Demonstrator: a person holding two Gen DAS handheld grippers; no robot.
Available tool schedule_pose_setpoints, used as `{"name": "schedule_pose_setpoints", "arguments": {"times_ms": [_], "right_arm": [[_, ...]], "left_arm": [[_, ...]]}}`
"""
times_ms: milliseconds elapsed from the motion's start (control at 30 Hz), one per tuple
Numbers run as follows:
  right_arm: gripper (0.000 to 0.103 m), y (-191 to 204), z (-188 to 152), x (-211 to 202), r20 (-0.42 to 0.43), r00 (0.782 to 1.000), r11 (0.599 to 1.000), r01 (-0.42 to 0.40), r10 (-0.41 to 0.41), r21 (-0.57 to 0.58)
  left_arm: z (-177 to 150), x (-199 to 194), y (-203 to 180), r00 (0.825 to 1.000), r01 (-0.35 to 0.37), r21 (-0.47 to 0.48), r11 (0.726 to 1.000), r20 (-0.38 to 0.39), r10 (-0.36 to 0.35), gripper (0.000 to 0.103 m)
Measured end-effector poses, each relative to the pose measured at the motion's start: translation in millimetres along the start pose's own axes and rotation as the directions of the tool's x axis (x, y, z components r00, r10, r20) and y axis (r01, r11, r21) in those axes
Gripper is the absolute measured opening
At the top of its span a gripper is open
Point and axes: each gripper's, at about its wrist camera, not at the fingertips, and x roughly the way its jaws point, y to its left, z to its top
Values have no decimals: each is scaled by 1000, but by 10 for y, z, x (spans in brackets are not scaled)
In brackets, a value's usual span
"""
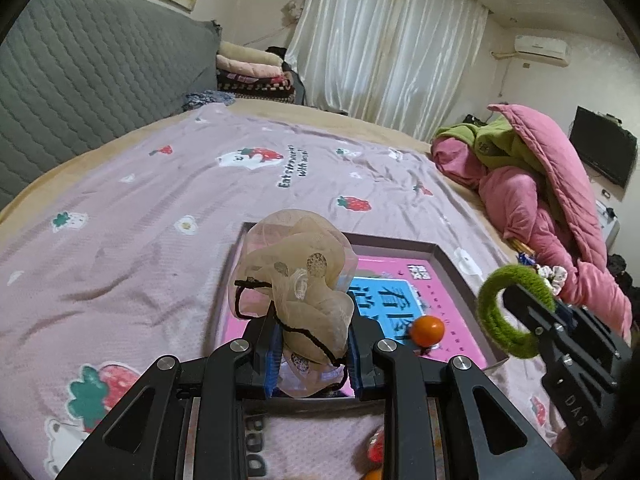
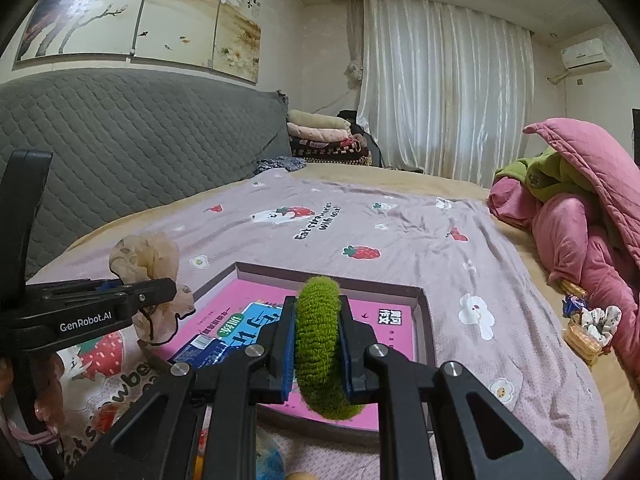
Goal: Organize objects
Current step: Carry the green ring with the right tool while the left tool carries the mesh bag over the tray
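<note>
A beige scrunchie [image 1: 298, 280] sat pinched in the left hand-held gripper [image 1: 312, 354] above the near-left of a grey tray [image 1: 452, 262]. The right hand-held gripper [image 2: 318, 350] clamped a green scrunchie [image 2: 320, 344] above the tray's near edge. An orange ball [image 1: 427, 330] lay inside the tray; pink quilts [image 1: 560, 200] were heaped far right on the bed [image 1: 140, 208].

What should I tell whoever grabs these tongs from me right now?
Left tongs: shut on the beige scrunchie, held above the tray's near left.
Right tongs: shut on the green scrunchie, above the tray's near edge.
In the tray: a pink book and a small orange ball.
Done: both scrunchies picked up.
Left: probably set them in the tray. More scrunchies sit in a basket at right.
</note>
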Motion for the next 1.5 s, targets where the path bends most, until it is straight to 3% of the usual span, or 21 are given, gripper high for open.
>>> {"name": "schedule_pose_setpoints", "arguments": {"times_ms": [267, 767, 1500], "right_arm": [[18, -96, -30, 74, -24, 1000, 1000, 9, -9, 14], [18, -268, -68, 186, -46, 999, 998, 25, -23, 50], [18, -315, -121, 398, -80, 995, 997, 56, -52, 52]], "left_arm": [[-31, 171, -292, 998, 57, 5, 998, -14, -57, 27], [-107, 377, -588, 997, 70, 46, 996, -46, -68, 27], [-204, 695, -735, 987, 77, 74, 994, -149, -66, 27]]}}
